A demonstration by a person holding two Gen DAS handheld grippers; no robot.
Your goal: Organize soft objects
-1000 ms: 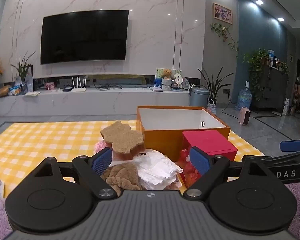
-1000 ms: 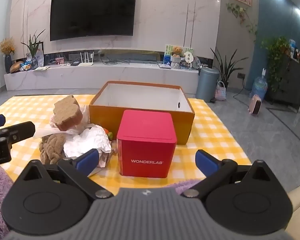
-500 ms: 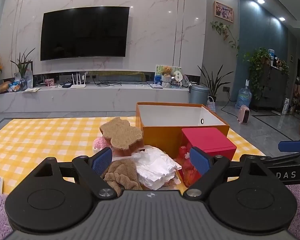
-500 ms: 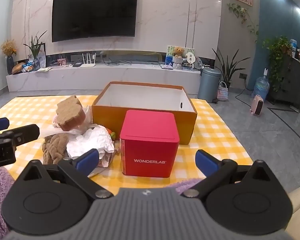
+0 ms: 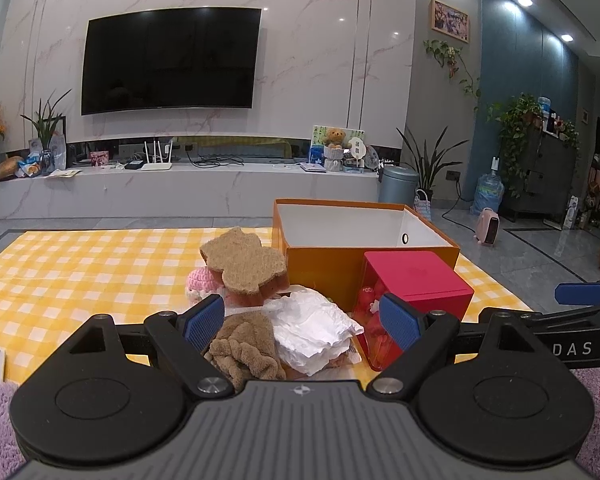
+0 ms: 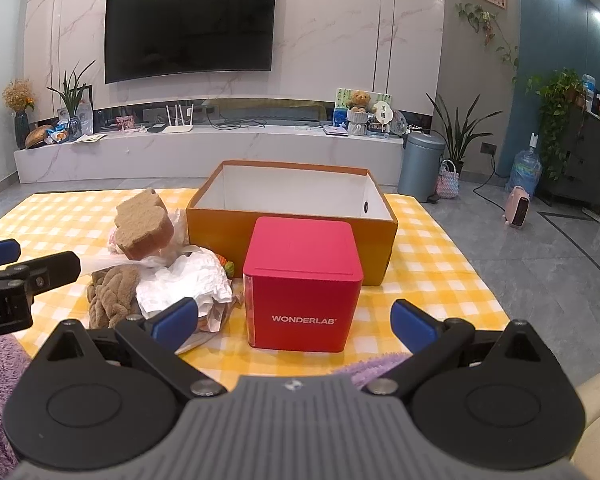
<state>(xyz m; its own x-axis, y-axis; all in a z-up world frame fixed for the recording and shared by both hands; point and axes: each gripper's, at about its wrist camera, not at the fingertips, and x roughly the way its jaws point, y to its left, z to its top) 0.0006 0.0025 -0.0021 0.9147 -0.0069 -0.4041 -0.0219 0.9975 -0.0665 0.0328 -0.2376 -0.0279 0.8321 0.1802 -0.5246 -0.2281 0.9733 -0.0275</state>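
Yellow checked cloth (image 6: 428,248), orange box (image 6: 292,236), red cube (image 6: 300,304), soft pile (image 6: 160,276)

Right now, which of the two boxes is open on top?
The orange box behind; its white inside shows and looks empty. The red box, marked WONDERLAB, stands in front of it with its lid shut.

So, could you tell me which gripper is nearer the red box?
Right. The right gripper faces the red box head-on; the left gripper sits off to its left, over the brown cloth.
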